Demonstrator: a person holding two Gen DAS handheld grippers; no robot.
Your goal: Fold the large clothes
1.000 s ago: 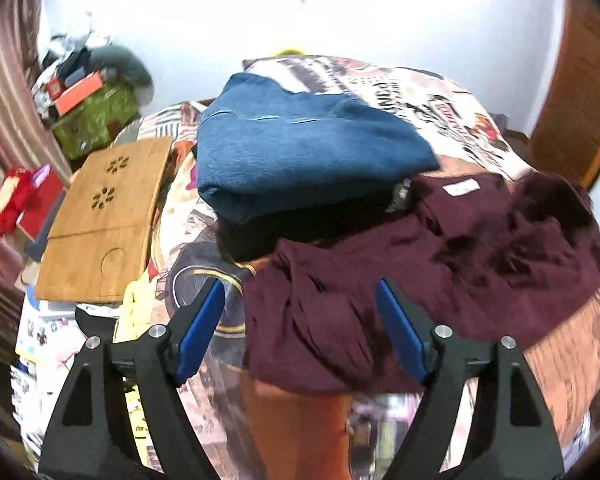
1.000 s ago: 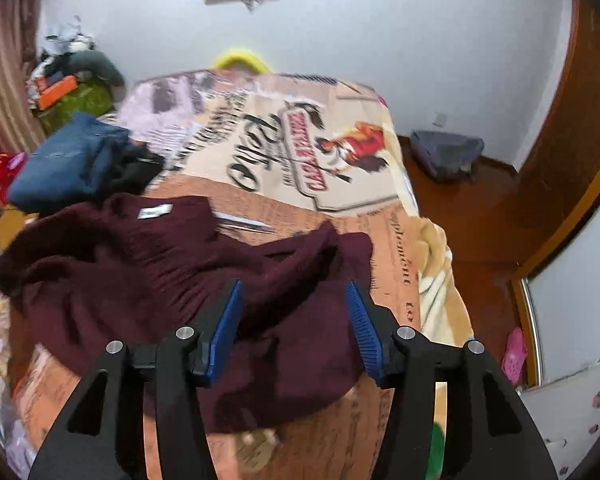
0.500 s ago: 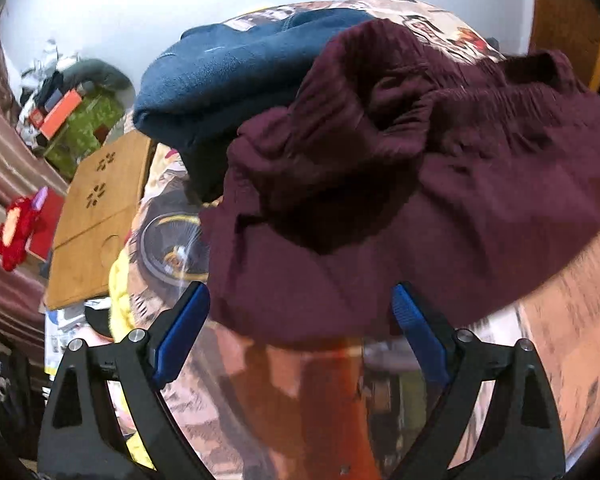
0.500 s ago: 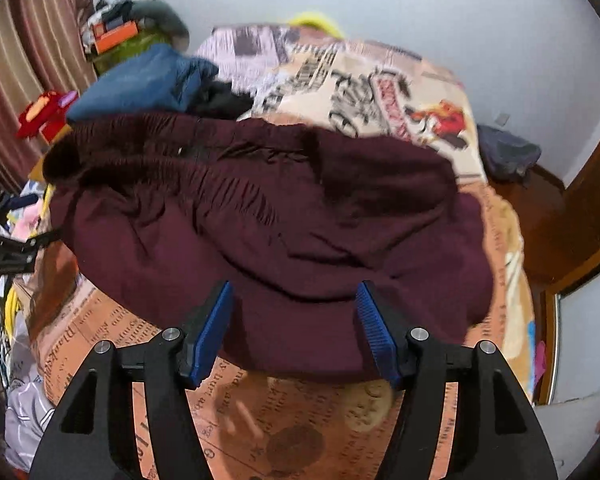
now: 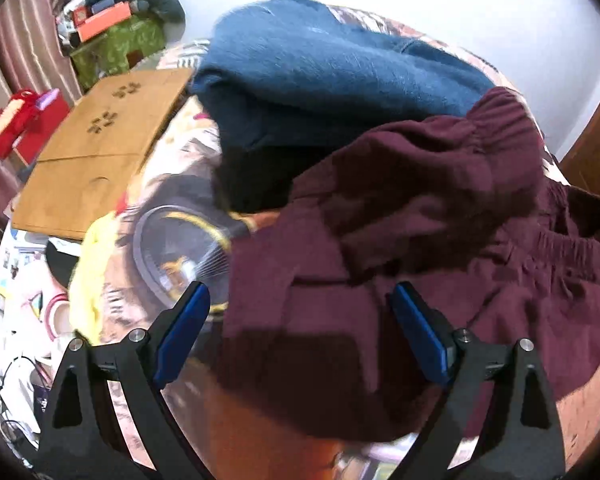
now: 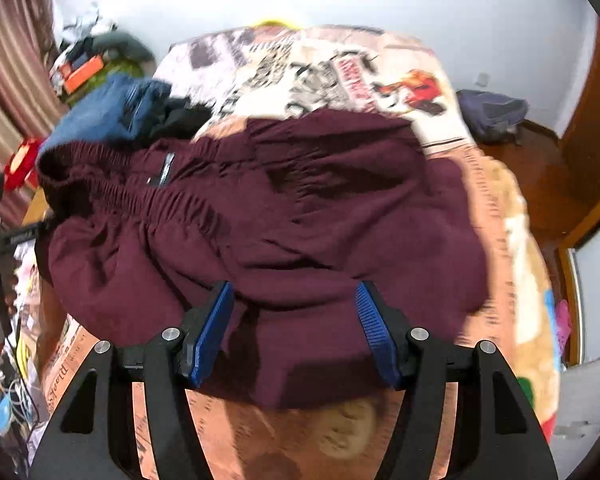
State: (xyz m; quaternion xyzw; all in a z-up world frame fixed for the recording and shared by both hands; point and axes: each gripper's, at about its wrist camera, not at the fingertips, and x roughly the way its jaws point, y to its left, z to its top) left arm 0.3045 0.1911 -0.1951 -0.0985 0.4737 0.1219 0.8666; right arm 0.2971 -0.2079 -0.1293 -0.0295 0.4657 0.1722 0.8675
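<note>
A crumpled maroon garment with an elastic waistband [image 5: 440,232] lies on the printed bedspread [image 5: 168,248]. It also shows in the right wrist view [image 6: 268,216], spread wide, waistband to the left. My left gripper [image 5: 298,320] is open, just above the garment's near left edge. My right gripper [image 6: 296,320] is open, its jaws either side of the garment's near hem. Neither holds cloth.
A folded blue garment [image 5: 332,68] sits on a black one [image 5: 256,180] behind the maroon one. A wooden lap table [image 5: 92,148] lies at the bed's left. Clutter and a green box [image 5: 112,44] stand by the curtain. A dark bag [image 6: 492,112] lies on the floor right.
Both grippers came down close to the maroon garment from farther back. Its waistband, bunched up half a second ago, now lies lower and more spread. Both grippers stay open.
</note>
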